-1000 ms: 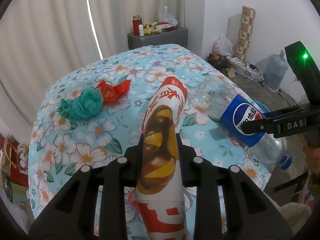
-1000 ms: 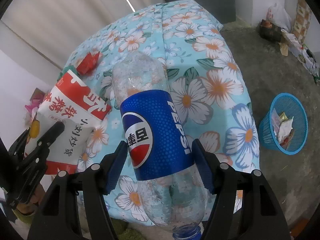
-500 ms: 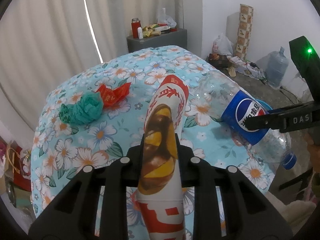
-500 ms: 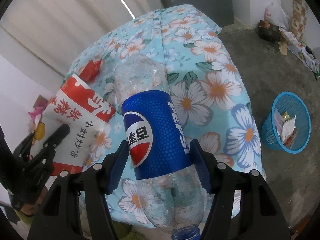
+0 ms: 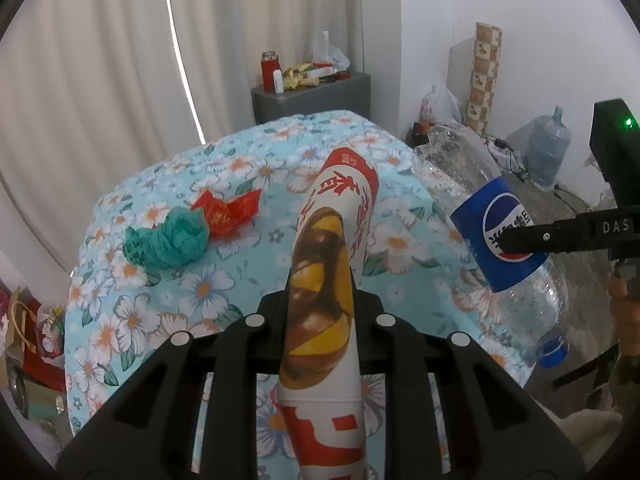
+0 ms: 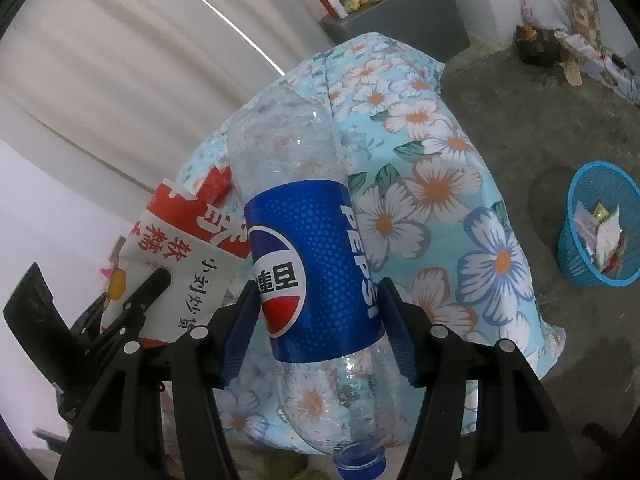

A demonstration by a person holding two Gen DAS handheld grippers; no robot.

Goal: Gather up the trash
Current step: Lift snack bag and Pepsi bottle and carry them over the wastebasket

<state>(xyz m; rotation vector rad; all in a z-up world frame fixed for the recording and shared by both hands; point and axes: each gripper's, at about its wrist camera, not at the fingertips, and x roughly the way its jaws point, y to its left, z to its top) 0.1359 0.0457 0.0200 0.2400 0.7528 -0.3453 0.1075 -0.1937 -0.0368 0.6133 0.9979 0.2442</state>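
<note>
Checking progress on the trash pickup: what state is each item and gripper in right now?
Clear plastic Pepsi bottle: capped, held in right gripper, which is closing.
Red-and-white snack bag: clamped in left gripper.
Teal crumpled wad: lying on floral cloth.
Red crumpled wrapper: lying on cloth.
Blue mesh bin: upright, partly filled.

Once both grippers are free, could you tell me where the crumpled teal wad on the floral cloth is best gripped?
Probably across the teal wad's bulging middle, coming down from above: it lies loose on the floral cloth, soft and lumpy, with the red wrapper against its far side.
</note>
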